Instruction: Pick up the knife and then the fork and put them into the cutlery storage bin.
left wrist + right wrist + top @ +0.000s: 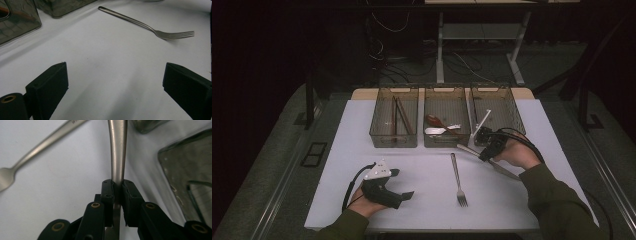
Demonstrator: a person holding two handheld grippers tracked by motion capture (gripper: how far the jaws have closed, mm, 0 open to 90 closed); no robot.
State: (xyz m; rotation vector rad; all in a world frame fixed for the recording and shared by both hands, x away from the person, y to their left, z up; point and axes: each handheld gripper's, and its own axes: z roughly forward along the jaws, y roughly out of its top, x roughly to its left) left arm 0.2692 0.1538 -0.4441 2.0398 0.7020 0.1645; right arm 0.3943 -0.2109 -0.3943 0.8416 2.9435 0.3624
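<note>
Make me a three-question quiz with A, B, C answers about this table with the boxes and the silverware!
1. Where does the fork lie?
A. in a box
B. on the white table, between the two hands
C. on the floor

2. How many see-through boxes stand in the row at the back?
A. two
B. three
C. five

3. What is the right claw doing?
A. clamping a knife
B. hanging open
C. holding a spoon

Answers:
1 B, it lies loose on the table.
2 B, left box, middle box and right box.
3 A, its pads pinch the metal handle.
</note>
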